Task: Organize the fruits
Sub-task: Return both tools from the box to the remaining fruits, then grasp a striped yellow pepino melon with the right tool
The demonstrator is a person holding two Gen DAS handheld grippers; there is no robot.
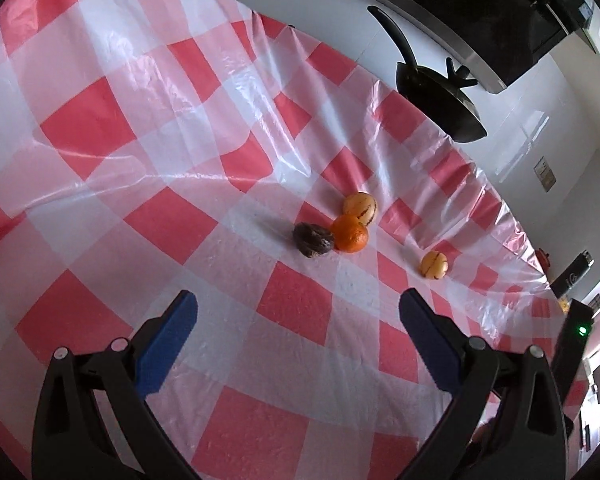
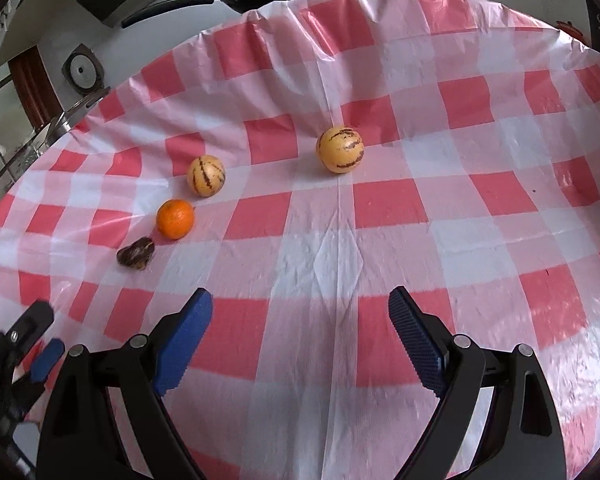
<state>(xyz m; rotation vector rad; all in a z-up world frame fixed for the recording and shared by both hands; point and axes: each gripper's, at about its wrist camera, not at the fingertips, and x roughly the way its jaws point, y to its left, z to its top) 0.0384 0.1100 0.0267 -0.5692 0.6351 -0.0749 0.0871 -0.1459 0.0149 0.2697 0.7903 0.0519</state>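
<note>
Beside the orange [image 2: 175,218] on the worktop [image 2: 400,240] you've got a dark lumpy fruit [image 2: 136,253] and striped fruit [image 2: 206,176] lined up, another striped one [image 2: 340,149] well apart, probably next since your left gripper [image 1: 298,312] and right gripper [image 2: 300,312] hover spread and empty.

Both grippers are the same build: the left gripper [image 1: 298,300] and right gripper [image 2: 300,298] have chunky matte black plastic arms with long triangular cutouts, and round silver pivot screws [image 2: 462,341] sit at the joints. The fingers carry bright blue pads [image 2: 186,344] with a fine ribbed, grippy texture, looking darker navy on the shaded side. The left one's blue pad [image 1: 168,346] looks a bit smoother in its own camera, maybe just blur.
</note>
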